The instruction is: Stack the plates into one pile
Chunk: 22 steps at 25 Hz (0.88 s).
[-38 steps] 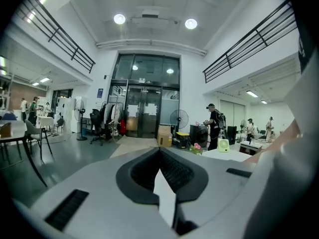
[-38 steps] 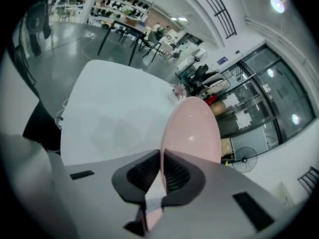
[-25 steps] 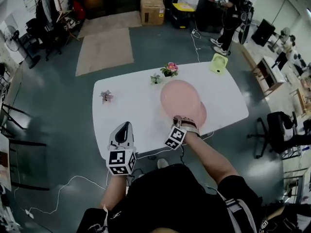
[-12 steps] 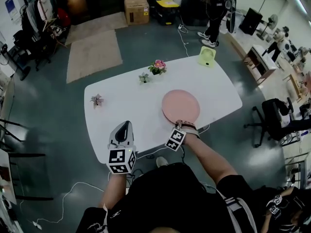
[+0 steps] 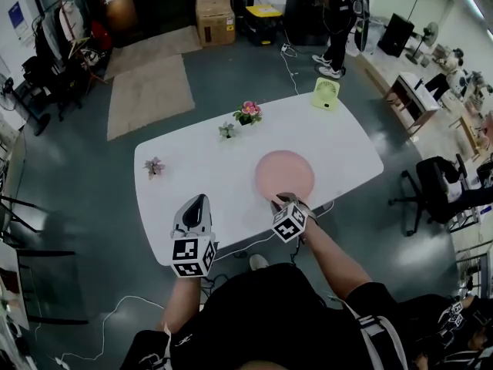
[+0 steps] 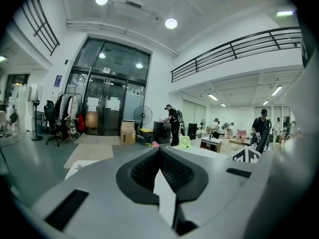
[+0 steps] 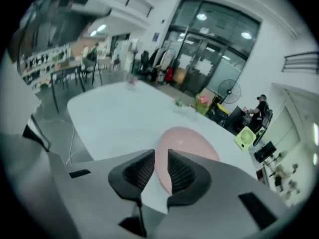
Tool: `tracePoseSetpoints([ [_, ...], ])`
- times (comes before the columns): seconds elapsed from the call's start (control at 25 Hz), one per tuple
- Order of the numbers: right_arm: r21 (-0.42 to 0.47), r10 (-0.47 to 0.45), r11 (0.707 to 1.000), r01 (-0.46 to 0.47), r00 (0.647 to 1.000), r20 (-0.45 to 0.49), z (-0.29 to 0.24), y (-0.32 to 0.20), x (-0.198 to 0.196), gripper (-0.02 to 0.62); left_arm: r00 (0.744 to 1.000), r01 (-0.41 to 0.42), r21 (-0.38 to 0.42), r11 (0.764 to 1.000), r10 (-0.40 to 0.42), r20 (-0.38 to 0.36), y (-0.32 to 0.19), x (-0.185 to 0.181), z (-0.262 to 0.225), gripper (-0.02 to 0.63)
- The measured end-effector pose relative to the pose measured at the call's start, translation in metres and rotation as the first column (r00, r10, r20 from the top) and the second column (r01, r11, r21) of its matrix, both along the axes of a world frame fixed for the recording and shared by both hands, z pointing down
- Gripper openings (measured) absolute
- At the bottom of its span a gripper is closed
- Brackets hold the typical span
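Pink plates lie flat as one pile on the white table, right of its middle. My right gripper sits at the pile's near rim, pointing down at it. Its jaws have just been opening and now stand apart. In the right gripper view the plate pile shows through the gap of the right gripper, and neither pad presses on it. My left gripper hovers over the table's near edge, left of the pile. In its own view the left gripper is shut on nothing.
A pot of pink flowers, a small plant and another small plant stand along the table's far and left sides. A green desk fan stands at the far right corner. An office chair is right of the table.
The tilted plate held by the right gripper came down flat onto the other plate. The right gripper then rolled, let go and drew back to the near rim. The left gripper barely moved.
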State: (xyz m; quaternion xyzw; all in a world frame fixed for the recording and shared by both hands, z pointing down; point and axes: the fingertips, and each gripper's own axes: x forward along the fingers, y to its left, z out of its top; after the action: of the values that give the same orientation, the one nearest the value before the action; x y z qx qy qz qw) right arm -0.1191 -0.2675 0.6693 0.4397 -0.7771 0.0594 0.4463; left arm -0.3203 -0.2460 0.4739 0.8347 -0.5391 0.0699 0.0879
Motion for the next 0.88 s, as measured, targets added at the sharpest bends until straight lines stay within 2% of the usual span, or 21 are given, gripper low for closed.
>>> tracePoseSetpoints([
  [0.08, 0.109, 0.05, 0.991, -0.071, 0.982, 0.184, -0.049, -0.009, -0.011, 0.078, 1.0, -0.005, 0.007, 1.0, 0.005, 0.0, -0.002, 0.003, -0.003, 0.014],
  [0.16, 0.217, 0.066, 0.964, -0.15, 0.934, 0.35, -0.102, -0.018, -0.018, 0.047, 1.0, -0.012, 0.018, 1.0, 0.012, 0.003, -0.005, 0.007, -0.007, 0.014],
  [0.2, 0.264, 0.061, 0.946, -0.191, 0.899, 0.433, -0.129, -0.02, -0.02, 0.015, 1.0, -0.015, 0.024, 1.0, 0.015, 0.003, -0.006, 0.009, -0.01, 0.014],
  [0.28, 0.349, 0.018, 0.897, -0.27, 0.812, 0.583, -0.183, -0.019, -0.02, 0.015, 1.0, -0.02, 0.041, 0.999, 0.02, 0.0, -0.007, 0.013, -0.019, 0.014],
  [0.36, 0.423, -0.043, 0.842, -0.333, 0.742, 0.669, -0.229, -0.014, -0.021, 0.015, 1.0, -0.025, 0.059, 0.998, 0.025, -0.002, -0.007, 0.015, -0.029, 0.014],
  [0.44, 0.472, -0.08, 0.799, -0.373, 0.712, 0.698, -0.258, -0.008, -0.022, 0.015, 1.0, -0.029, 0.075, 0.997, 0.029, -0.002, -0.005, 0.016, -0.038, 0.014],
  [0.52, 0.496, -0.101, 0.778, -0.386, 0.702, 0.705, -0.272, -0.001, -0.026, 0.015, 1.0, -0.03, 0.088, 0.996, 0.03, -0.003, -0.002, 0.016, -0.046, 0.014],
  [0.6, 0.496, -0.112, 0.781, -0.38, 0.696, 0.709, -0.274, 0.004, -0.032, 0.015, 1.0, -0.029, 0.094, 0.995, 0.029, -0.004, 0.002, 0.013, -0.05, 0.014],
  [0.72, 0.474, -0.106, 0.8, -0.369, 0.69, 0.716, -0.265, 0.006, -0.038, 0.014, 1.0, -0.027, 0.098, 0.995, 0.027, -0.002, 0.006, 0.01, -0.049, 0.014],
  [0.88, 0.462, -0.101, 0.815, -0.35, 0.699, 0.708, -0.259, 0.012, -0.05, 0.014, 1.0, -0.003, 0.102, 0.995, 0.004, -0.006, 0.011, -0.003, -0.049, 0.014],
])
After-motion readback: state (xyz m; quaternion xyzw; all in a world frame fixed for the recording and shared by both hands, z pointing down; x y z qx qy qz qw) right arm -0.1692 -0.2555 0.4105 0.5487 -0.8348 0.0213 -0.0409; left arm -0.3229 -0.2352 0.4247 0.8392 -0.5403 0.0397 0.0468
